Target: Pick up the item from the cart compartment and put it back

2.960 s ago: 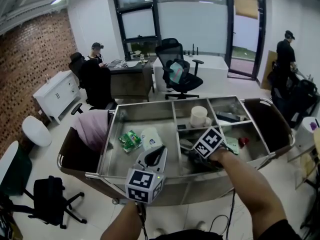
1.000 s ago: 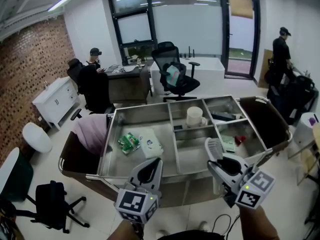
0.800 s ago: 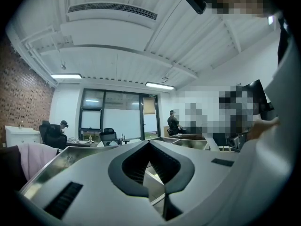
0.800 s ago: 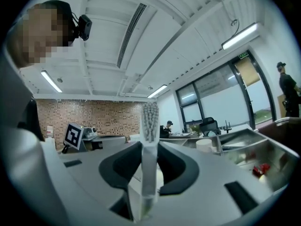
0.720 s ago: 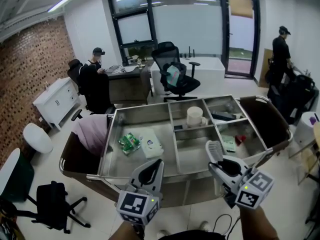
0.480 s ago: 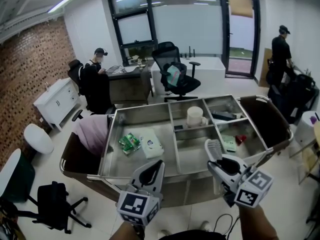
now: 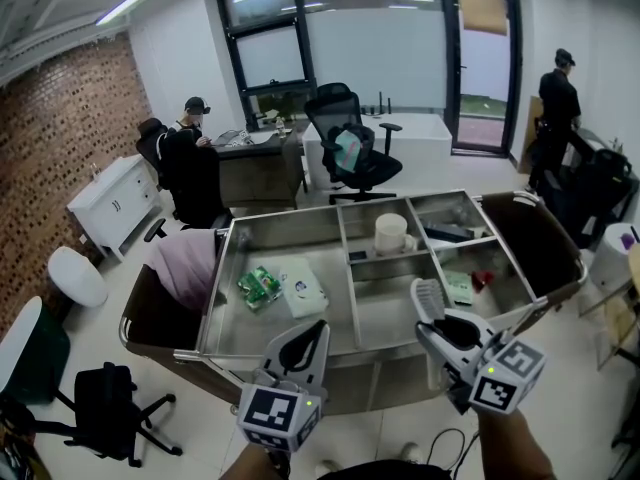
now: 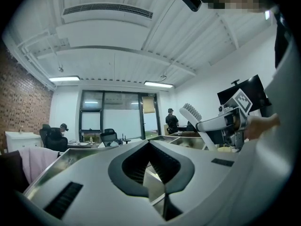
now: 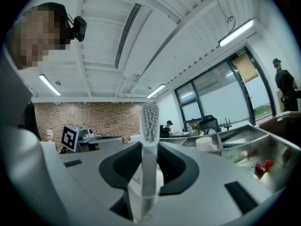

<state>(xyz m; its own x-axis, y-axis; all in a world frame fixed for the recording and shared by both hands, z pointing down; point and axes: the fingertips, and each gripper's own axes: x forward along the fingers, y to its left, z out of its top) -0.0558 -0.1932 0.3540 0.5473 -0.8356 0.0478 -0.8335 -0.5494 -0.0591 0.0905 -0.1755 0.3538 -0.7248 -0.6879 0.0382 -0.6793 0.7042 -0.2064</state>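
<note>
One white brush [image 7: 428, 299], bristled head upright on a slim handle, we see pinched in the right gripper [image 7: 440, 330] before the cart [image 7: 290, 211]. The left gripper [image 7: 305, 334] is pressed together, empty. The cart's left compartment holds a green packet [image 7: 260, 286] and a white pack [image 7: 303, 290]; a middle one holds a mug [image 7: 392, 233].

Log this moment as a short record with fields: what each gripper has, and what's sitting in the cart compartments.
right gripper: shut on a white plastic brush with pale bristles, bristle end sticking out past the jaws
left gripper: shut, empty
stainless steel cart: divided into compartments, just beyond both grippers
large left compartment: green packet beside a white pack
middle back compartment: white mug
cart's left side: pink cloth
</note>
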